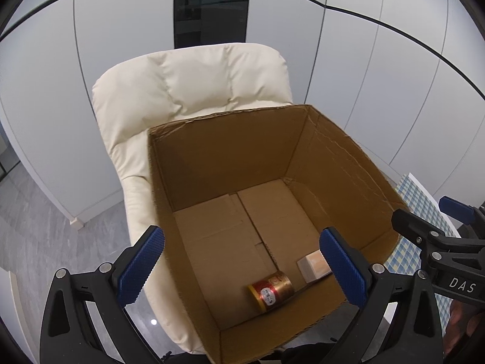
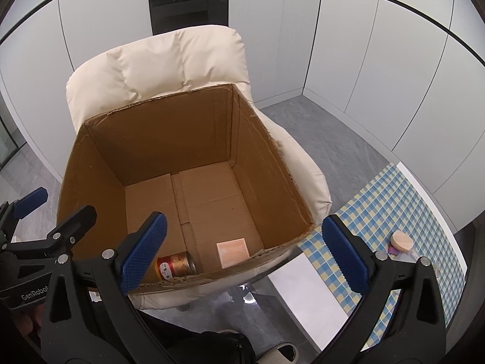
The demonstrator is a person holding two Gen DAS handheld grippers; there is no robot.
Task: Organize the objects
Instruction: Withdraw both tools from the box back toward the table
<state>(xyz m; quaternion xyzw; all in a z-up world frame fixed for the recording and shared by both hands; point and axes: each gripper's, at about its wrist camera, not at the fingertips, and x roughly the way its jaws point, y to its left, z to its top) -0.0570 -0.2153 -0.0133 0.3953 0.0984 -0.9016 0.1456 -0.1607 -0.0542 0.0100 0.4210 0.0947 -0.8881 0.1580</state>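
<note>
An open cardboard box (image 1: 224, 148) (image 2: 169, 139) rests on a cream padded chair (image 1: 188, 82) (image 2: 157, 63). On the box floor near its front wall lie a red-and-gold can (image 1: 270, 290) (image 2: 177, 265) on its side and a small pale square box (image 1: 312, 265) (image 2: 232, 250). My left gripper (image 1: 242, 270) hangs above the box's front left, open and empty. My right gripper (image 2: 244, 254) hovers over the front right corner of the cardboard box, jaws wide apart, nothing between them. Each gripper shows at the edge of the other's view.
A table with a blue-and-yellow checked cloth (image 2: 394, 200) (image 1: 418, 212) stands to the right of the chair. A round peach lidded item (image 2: 401, 240) sits on the cloth. White wall panels (image 2: 363, 45) surround the chair. Grey floor (image 2: 327, 139) lies beyond.
</note>
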